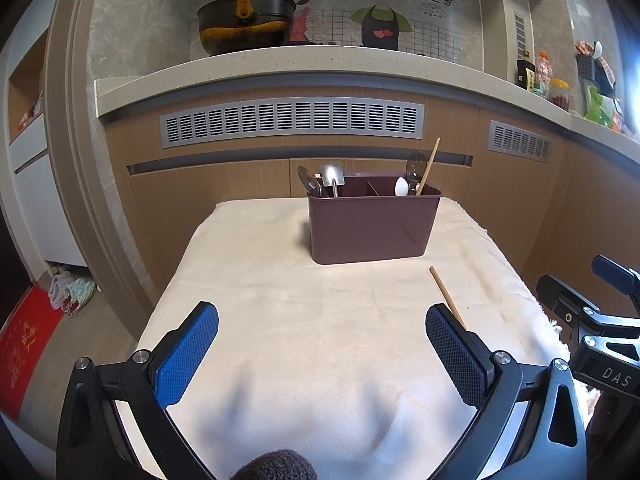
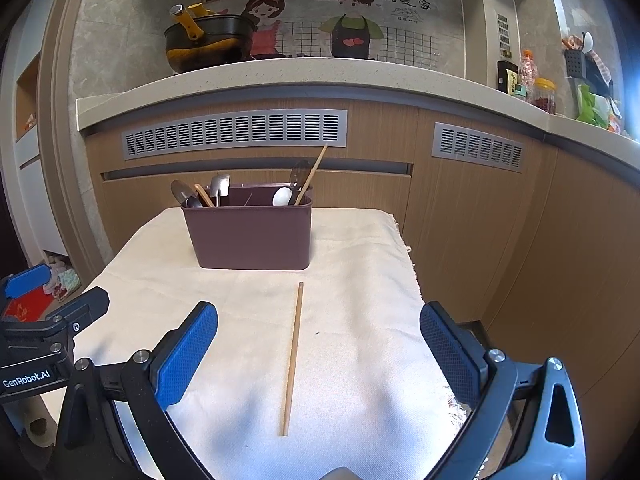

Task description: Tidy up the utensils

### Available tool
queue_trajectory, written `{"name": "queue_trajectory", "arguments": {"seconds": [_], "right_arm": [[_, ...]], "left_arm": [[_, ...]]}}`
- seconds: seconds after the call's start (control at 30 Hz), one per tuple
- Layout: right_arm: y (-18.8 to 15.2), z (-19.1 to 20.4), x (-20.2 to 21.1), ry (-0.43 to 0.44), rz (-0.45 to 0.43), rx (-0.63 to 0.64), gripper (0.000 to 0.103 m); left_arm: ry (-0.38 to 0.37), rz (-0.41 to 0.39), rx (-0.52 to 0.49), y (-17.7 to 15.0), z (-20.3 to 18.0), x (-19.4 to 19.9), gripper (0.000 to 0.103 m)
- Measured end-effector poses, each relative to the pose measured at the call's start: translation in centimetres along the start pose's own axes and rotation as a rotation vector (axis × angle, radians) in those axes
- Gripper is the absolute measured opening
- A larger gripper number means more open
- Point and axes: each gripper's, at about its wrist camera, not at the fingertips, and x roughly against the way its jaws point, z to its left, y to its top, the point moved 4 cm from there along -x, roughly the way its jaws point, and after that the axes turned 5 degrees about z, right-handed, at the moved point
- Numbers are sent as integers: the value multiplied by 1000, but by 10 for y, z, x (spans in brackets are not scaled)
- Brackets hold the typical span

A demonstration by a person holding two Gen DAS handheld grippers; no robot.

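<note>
Left wrist view: left gripper (image 1: 322, 340) held low over the cream cloth (image 1: 280, 300), its blue-padded fingers (image 1: 188, 354) spread wide with nothing between them; brown utensil caddy (image 1: 372, 230) upright toward the far end of the cloth, divided into compartments; metal spoons and a small spade-shaped server (image 1: 332, 178) standing in its left compartment; white spoon (image 1: 401, 187), a dark ladle and one upright chopstick (image 1: 429, 166) leaning in its right compartment; loose chopstick (image 1: 447, 298) lying flat on the cloth, well apart from the caddy, its near end hidden behind the right-hand finger; part of the right gripper (image 1: 600, 320) visible at the right edge, its opening not legible from this side; black wok (image 1: 246, 24) with a yellow handle on the counter behind.

Right wrist view: right gripper (image 2: 318, 340) hovering above the cloth (image 2: 360, 240), jaws wide apart and gripping nothing; loose chopstick (image 2: 293, 358) lying almost straight ahead between the fingers (image 2: 186, 354) without touching either, its far tip pointing toward the caddy (image 2: 248, 234); caddy near the far edge of the cloth, utensils sticking out at both ends; left gripper (image 2: 36, 320) partly in view at the left margin; condiment bottles (image 2: 528, 76) on the counter at right.
</note>
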Motion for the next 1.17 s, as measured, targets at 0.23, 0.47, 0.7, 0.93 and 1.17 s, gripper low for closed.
{"name": "queue_trajectory", "arguments": {"seconds": [0.23, 0.47, 0.7, 0.93, 1.17], "right_arm": [[0, 0, 0, 2, 2, 1, 101], [-1, 0, 0, 2, 4, 1, 101], [-3, -1, -1, 2, 5, 1, 101], [-3, -1, -1, 2, 5, 1, 102], [-4, -1, -3, 1, 14, 1, 102]], "left_arm": [[-1, 3, 0, 0, 0, 1, 103], [-1, 4, -1, -1, -1, 2, 103], [-10, 10, -14, -4, -4, 0, 103], [-5, 12, -3, -3, -3, -1, 103], [9, 14, -5, -4, -2, -2, 103]]}}
